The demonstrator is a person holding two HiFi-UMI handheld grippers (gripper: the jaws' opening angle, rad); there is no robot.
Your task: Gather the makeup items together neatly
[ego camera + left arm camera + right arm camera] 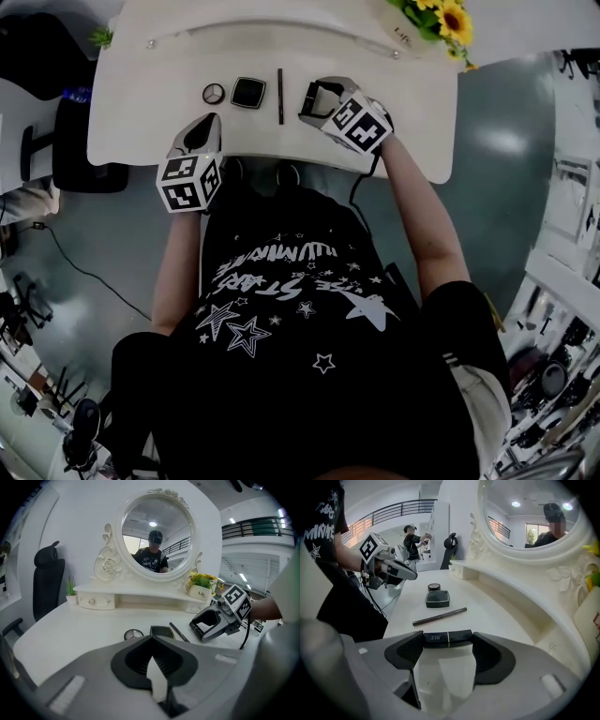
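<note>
Lipstick tube (447, 638) sat pinched in our right claw (447, 640) over the table (131, 131), beside the pencil (279, 96), square compact (248, 92) and round compact (214, 93); our left claw (152, 637) was pressed together, empty.

Two compacts (248, 92) — one pencil (279, 96), one lipstick (447, 638)

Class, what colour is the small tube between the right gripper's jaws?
The tube is black with pale lettering; right gripper view shows it best.
</note>
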